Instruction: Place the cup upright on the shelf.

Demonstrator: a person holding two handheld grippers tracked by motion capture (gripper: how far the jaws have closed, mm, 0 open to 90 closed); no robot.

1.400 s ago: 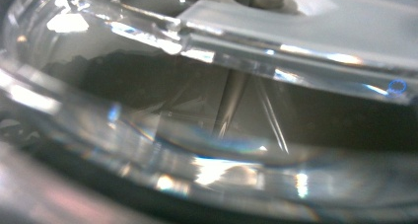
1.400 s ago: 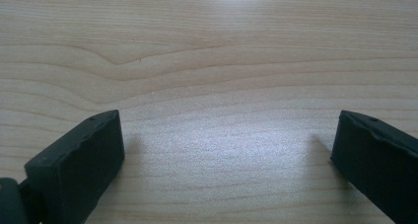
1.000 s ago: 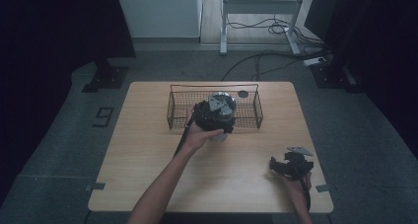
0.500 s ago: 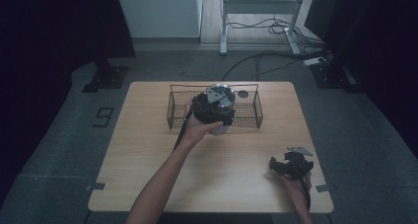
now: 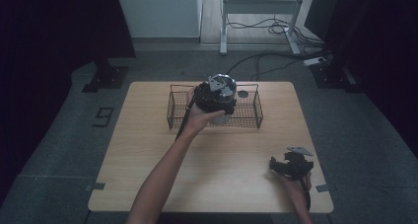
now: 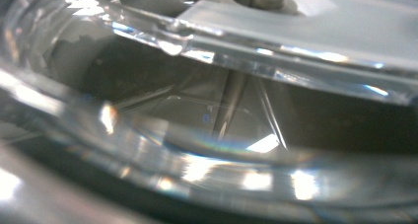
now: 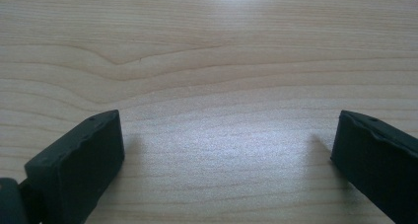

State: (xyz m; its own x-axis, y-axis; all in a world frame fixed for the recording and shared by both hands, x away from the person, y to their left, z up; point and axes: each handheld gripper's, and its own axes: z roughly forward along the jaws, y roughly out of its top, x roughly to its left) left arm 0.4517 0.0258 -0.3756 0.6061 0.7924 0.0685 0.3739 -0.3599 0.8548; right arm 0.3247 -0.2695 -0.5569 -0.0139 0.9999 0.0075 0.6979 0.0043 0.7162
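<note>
The wire basket sits at the bench's far edge. Over it the left gripper is clamped on a clear glass; lower it upright, gently. The right gripper rests near-right, jaws apart.

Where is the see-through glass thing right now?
In the high view, the clear glass sits under the left hand-held gripper, over the front edge of the wire basket at the table's far middle.
</note>
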